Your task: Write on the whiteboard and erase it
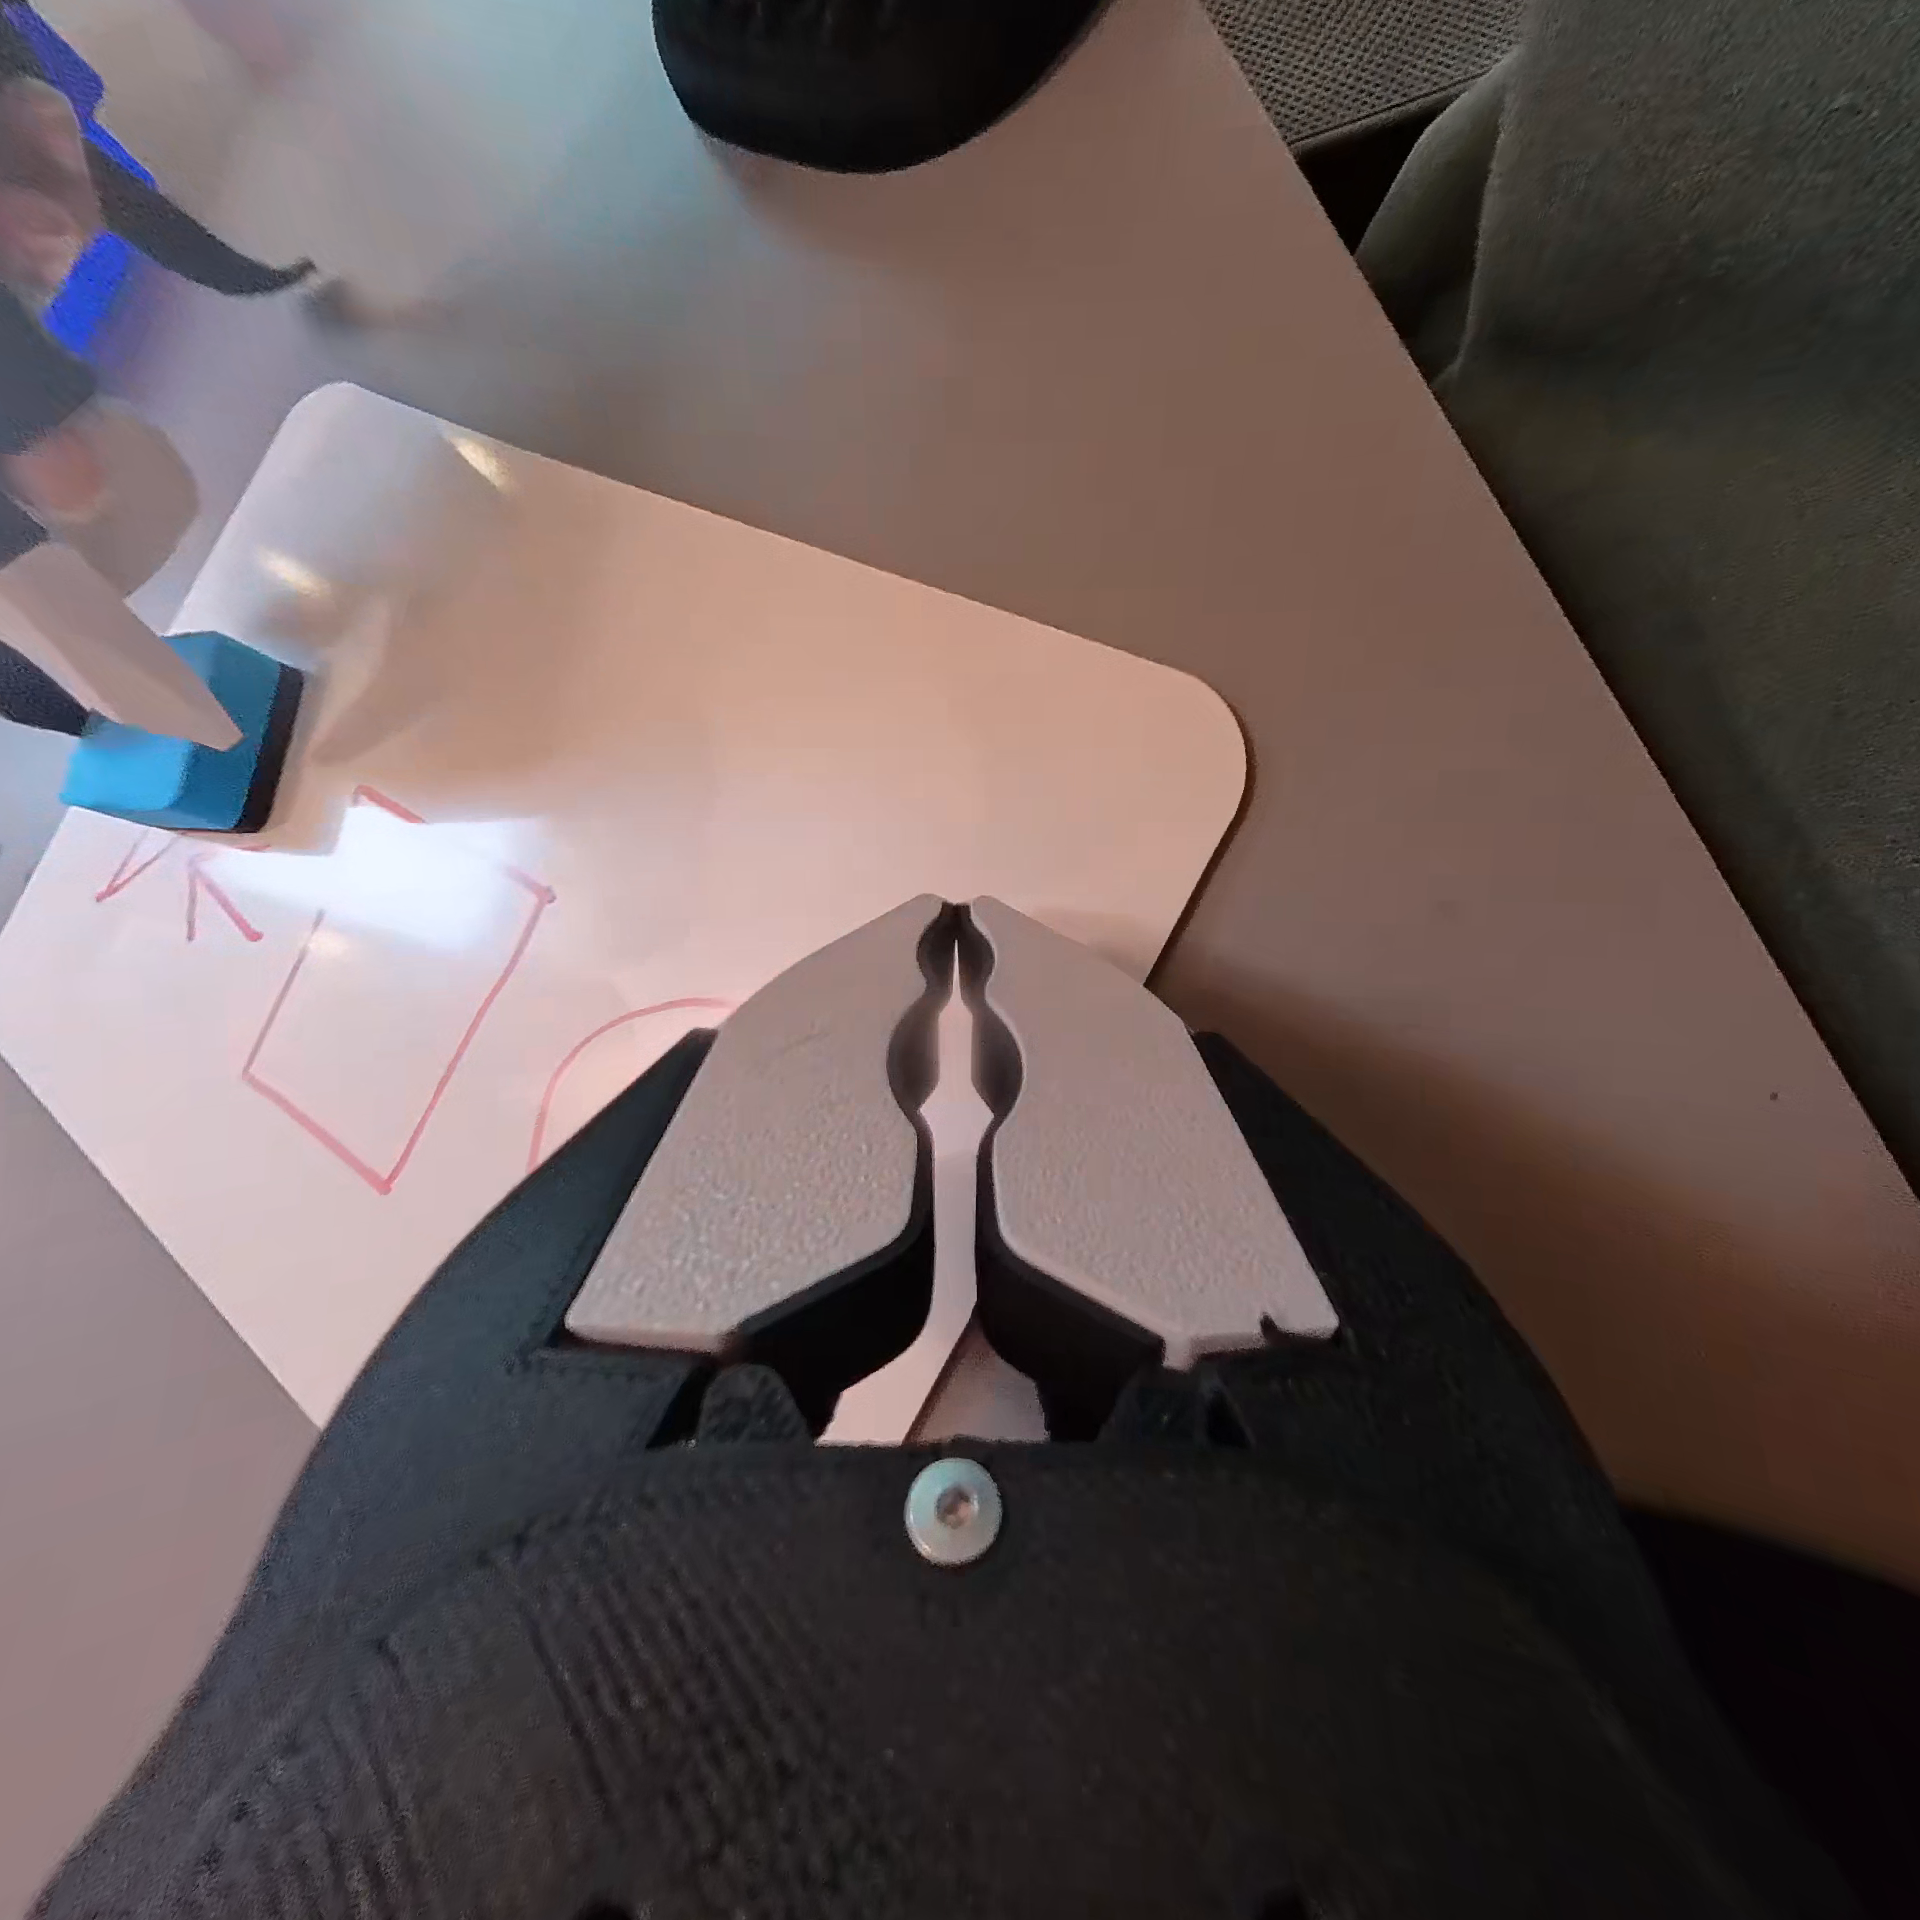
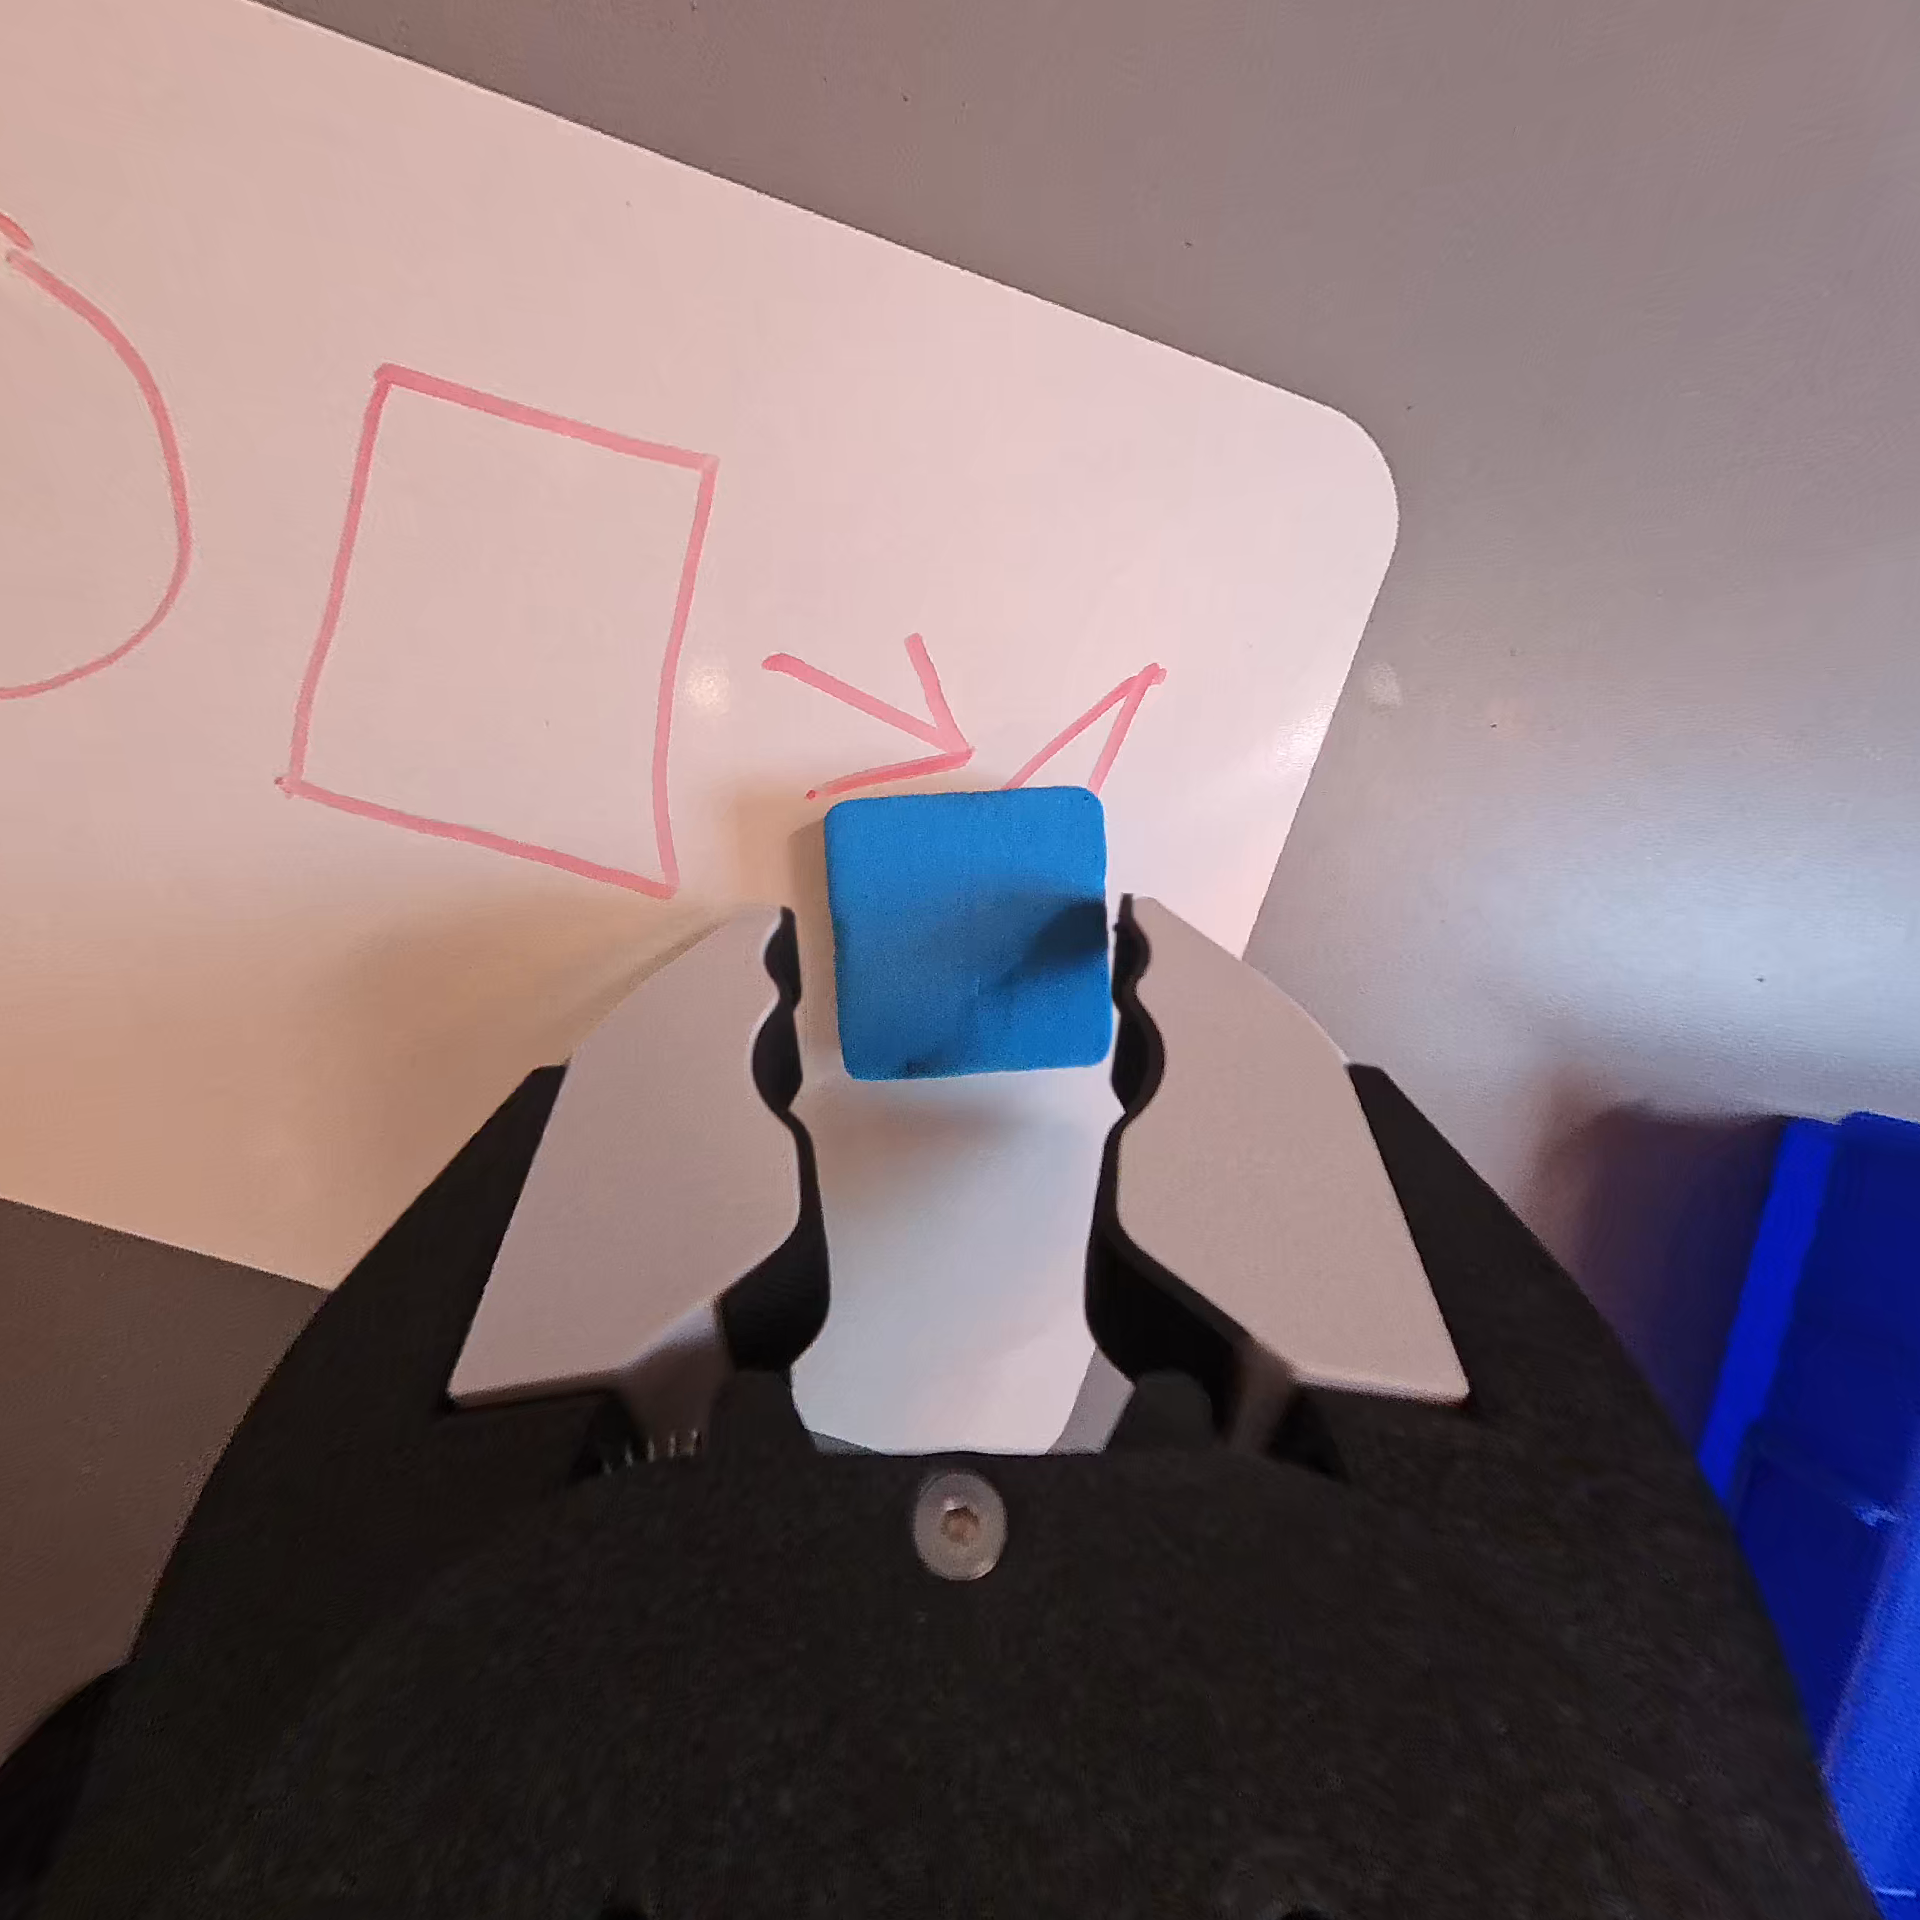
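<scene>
Two jaws flank blue eraser (image 2: 968,935) — on whiteboard (image 2: 935,416), L gripper (image 1: 958,914) closed

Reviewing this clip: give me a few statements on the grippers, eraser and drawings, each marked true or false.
1. The right gripper has its jaws around a blue eraser. True.
2. The left gripper holds a marker. False: its jaws are shut on nothing.
3. The whiteboard still carries a red square. True.
4. The drawings are green. False: they are red.
5. The eraser sits at the arrow end of the drawings. True.
</scene>
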